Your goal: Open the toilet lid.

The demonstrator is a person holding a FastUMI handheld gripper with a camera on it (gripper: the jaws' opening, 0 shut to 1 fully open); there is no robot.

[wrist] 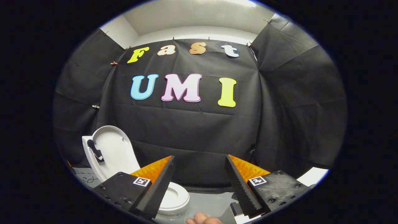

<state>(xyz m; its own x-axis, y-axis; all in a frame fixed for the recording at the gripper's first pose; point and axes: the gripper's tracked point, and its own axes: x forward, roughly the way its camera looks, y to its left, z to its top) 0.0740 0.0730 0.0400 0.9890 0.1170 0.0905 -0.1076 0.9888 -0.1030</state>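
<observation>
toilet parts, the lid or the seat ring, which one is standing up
The lid stands upright, swung back with its inner side facing the open gripper. The seat ring lies flat on the bowl, partly behind the left finger.

Creased black cloth walls (199,133) closed the booth on three sides. Above them ran a plain white wall (199,32) and ceiling (192,14). A pale grey floor (208,202) lay below.

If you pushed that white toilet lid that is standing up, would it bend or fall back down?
The white plastic toilet lid looks rigid, so it would probably swing as one piece rather than bend. It stands raised over the white seat, so a forward push might drop it shut. The open gripper is not touching it.
</observation>
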